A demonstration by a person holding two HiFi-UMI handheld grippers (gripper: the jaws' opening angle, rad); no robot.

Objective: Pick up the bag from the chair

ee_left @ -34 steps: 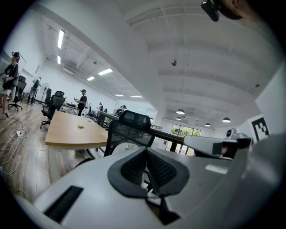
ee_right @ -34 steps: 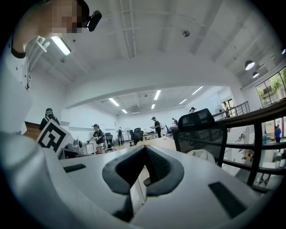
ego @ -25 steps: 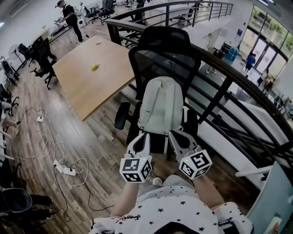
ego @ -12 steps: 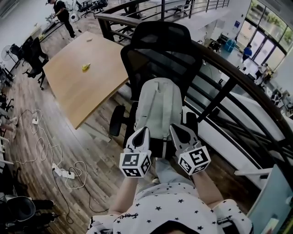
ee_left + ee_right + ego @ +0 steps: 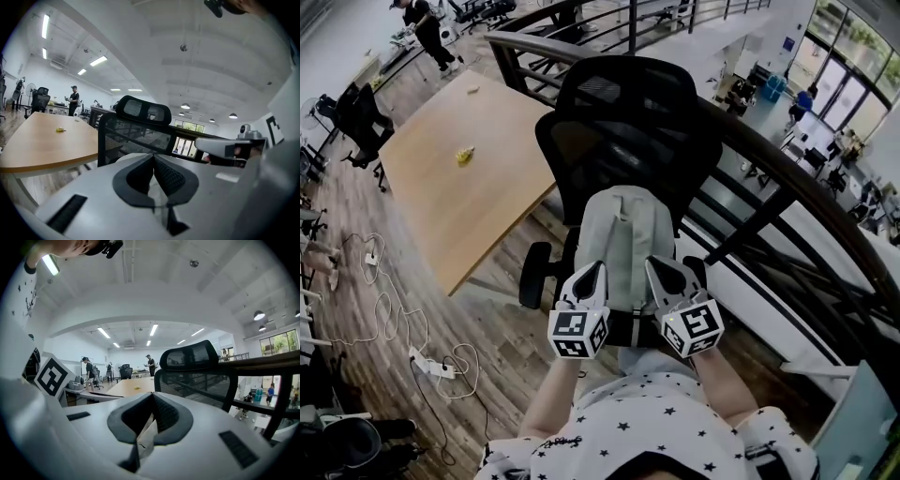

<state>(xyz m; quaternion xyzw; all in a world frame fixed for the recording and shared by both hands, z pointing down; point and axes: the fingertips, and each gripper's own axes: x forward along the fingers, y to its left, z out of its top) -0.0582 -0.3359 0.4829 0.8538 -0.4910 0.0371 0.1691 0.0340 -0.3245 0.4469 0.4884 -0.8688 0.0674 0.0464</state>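
A light grey backpack (image 5: 626, 234) stands upright on the seat of a black mesh office chair (image 5: 628, 112), leaning against its backrest. My left gripper (image 5: 592, 270) is at the bag's lower left edge and my right gripper (image 5: 657, 266) at its lower right edge, both just in front of it. Whether they touch the bag I cannot tell. In the left gripper view the left gripper (image 5: 153, 158) has its jaws together with nothing between them, and the chair headrest (image 5: 140, 108) rises beyond. The right gripper (image 5: 152, 397) looks the same, facing the headrest (image 5: 190, 355).
A wooden table (image 5: 469, 187) with a small yellow item (image 5: 465, 155) stands left of the chair. A dark railing (image 5: 787, 178) runs behind and to the right. Cables and a power strip (image 5: 431, 366) lie on the wood floor at left. A person (image 5: 422, 23) stands far back.
The chair and bag have come closer and lower in the head view. Both grippers have advanced to the bag's lower edges and stayed shut.
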